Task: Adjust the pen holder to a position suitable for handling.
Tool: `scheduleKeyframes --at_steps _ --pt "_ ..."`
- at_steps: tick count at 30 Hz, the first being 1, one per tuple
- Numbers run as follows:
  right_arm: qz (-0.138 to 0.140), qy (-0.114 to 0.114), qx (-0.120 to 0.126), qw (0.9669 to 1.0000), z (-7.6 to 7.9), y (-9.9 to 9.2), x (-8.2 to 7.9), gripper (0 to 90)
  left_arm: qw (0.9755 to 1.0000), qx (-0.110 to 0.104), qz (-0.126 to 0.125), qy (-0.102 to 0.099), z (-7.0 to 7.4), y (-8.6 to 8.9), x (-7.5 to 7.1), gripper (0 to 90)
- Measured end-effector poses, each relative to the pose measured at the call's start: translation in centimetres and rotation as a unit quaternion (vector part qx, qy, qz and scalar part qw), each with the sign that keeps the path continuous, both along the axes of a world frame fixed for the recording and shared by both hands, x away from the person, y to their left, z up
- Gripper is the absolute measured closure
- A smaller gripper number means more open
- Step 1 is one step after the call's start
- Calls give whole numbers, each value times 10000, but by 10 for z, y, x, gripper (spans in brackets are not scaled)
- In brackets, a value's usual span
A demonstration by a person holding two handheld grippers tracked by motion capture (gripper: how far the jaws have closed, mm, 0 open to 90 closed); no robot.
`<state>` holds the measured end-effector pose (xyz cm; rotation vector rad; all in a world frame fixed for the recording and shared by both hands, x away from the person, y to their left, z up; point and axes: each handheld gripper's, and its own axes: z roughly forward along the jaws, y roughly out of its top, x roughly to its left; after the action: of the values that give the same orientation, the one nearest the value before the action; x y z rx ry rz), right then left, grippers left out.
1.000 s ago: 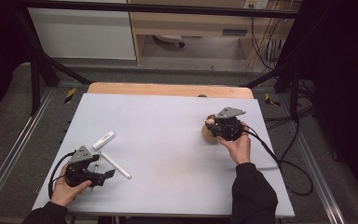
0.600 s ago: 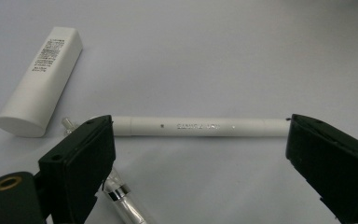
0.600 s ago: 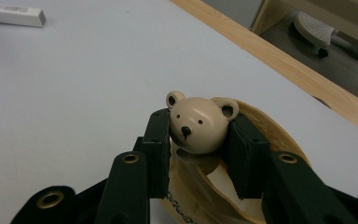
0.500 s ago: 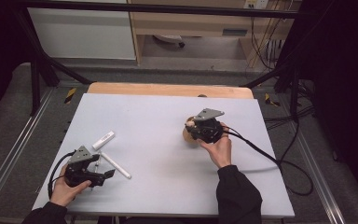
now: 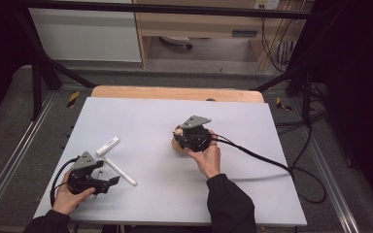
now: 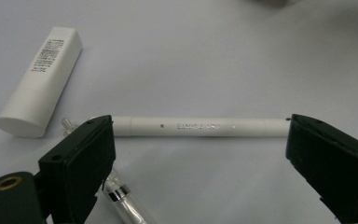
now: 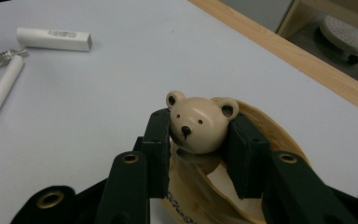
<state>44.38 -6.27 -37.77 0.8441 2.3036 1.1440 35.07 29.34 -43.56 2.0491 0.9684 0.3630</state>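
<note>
The right claw (image 7: 198, 140) pinches a tan bear-headed holder (image 7: 198, 123) above mid-bench (image 5: 141, 116); keep the squeeze even while carrying it toward the white pen (image 6: 198, 126) framed by the spread left claw (image 6: 200, 154).

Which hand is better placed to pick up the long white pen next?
Left. The left gripper sits open with the white pen lying right between its jaws. The right gripper is farther off and already shut on the bear holder.
</note>
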Motion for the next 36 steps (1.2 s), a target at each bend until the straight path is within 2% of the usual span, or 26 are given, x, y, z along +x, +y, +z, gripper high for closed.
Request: scheduleKeyframes --at_steps 13,24,26,30,33,36 --pt "120 50 -23 9999 -11 31 -5 635 10000 0 -6 -2 0 0 -1 82" --pt "80 -91 -48 9999 -16 34 -13 627 10000 3 -6 2 0 0 -1 82" --pt "175 39 -15 9998 -18 35 -14 612 10000 4 -7 5 0 0 -1 82" --pt "190 83 11 9998 -18 35 -14 605 10000 4 -5 2 1 0 -1 82" --pt "160 77 74 9998 -15 33 -15 562 10000 4 -6 3 1 0 -1 82" --pt "121 38 181 9998 -7 29 -16 464 10000 3 0 7 1 0 -1 82"
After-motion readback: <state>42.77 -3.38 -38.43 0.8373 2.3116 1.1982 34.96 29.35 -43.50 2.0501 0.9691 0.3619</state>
